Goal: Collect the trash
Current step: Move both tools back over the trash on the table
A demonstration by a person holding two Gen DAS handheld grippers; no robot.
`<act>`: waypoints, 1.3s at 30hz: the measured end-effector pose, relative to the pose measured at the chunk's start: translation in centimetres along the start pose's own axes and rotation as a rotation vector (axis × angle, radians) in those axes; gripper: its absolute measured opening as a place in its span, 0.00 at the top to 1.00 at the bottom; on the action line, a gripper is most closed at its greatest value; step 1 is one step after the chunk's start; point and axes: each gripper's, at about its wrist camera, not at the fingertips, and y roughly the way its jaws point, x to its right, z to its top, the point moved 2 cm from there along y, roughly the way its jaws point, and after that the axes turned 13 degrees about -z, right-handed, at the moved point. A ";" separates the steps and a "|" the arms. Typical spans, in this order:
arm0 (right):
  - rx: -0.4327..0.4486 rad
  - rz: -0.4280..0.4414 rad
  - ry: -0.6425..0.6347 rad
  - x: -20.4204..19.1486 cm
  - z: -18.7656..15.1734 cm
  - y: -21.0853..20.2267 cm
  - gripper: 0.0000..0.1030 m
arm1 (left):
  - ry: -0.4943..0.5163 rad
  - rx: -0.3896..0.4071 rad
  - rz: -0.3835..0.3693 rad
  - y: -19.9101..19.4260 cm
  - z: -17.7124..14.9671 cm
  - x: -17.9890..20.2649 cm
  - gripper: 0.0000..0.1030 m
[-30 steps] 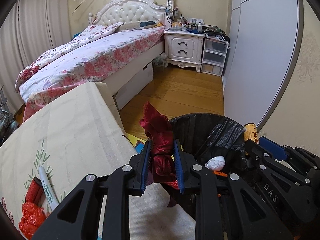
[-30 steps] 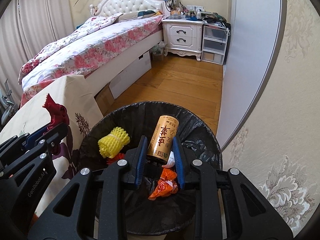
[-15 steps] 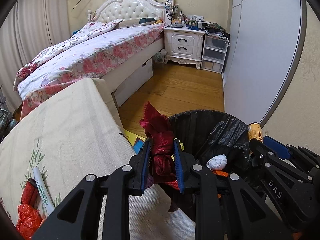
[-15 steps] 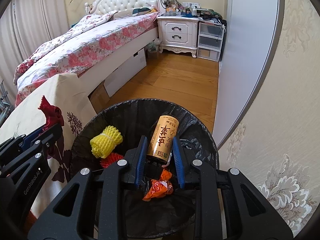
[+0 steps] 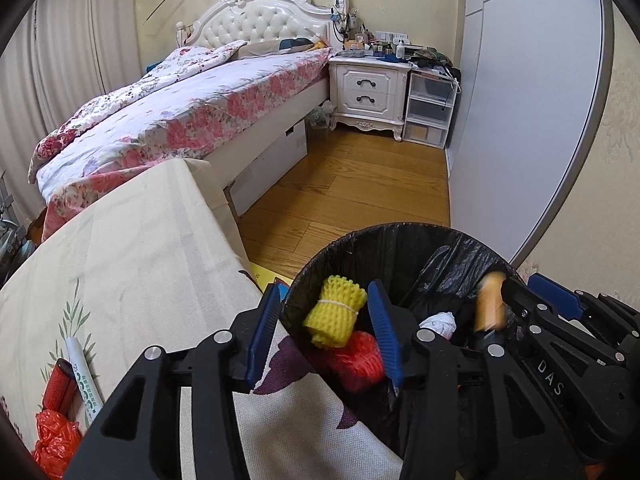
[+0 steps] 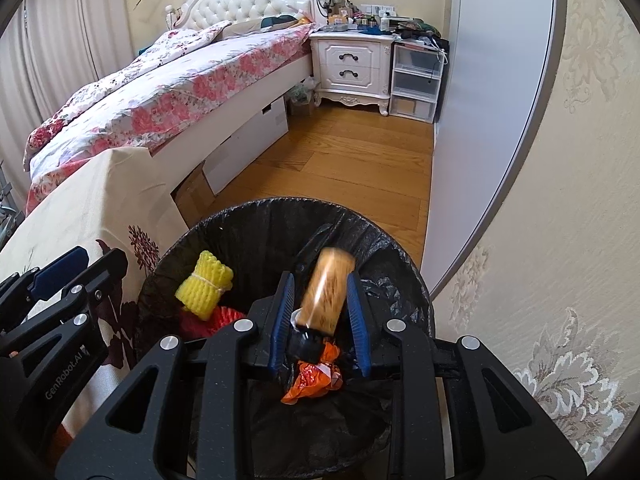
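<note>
Both my tongs hung over the black-lined bin (image 6: 404, 280). My left gripper (image 5: 326, 330) was opening, nothing between its blue pads — just the yellow foam net (image 5: 334, 312) and red mesh (image 5: 360, 356) lying below in the bin. My right gripper (image 6: 320, 316) had the tan can (image 6: 326, 292) between its pads, blurred, seemingly slipping free, the jaws barely parted. Dropping step, I judged. Next I'd need to swing back to the table (image 5: 132, 256) for the red tube (image 5: 56, 384), the white marker (image 5: 82, 376) and the orange wrapper (image 5: 52, 440).

floral bed (image 5: 192, 120), white nightstand (image 5: 370, 88), wooden floor (image 5: 352, 192)
</note>
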 end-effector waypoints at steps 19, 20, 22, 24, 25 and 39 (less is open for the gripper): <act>0.057 -0.009 0.003 0.0 0.0 -2.9 0.48 | -0.022 0.055 0.026 -4.2 -0.4 -1.0 0.34; 0.060 -0.008 0.001 -0.1 0.0 -3.2 0.47 | -0.026 0.059 0.030 -4.8 -0.6 -1.2 0.34; 0.064 0.001 -0.007 -0.4 -0.3 -3.8 0.47 | -0.036 0.066 0.039 -5.9 -1.0 -1.8 0.33; 0.065 0.012 -0.016 -0.8 -0.7 -4.4 0.47 | -0.049 0.074 0.052 -7.0 -1.4 -2.4 0.33; 0.064 0.018 -0.021 -1.0 -0.9 -4.7 0.47 | -0.059 0.078 0.059 -7.6 -1.7 -2.9 0.33; 0.061 0.129 -0.168 -7.1 -5.2 -9.2 0.46 | -0.201 0.096 0.200 -15.5 -8.4 -10.5 0.32</act>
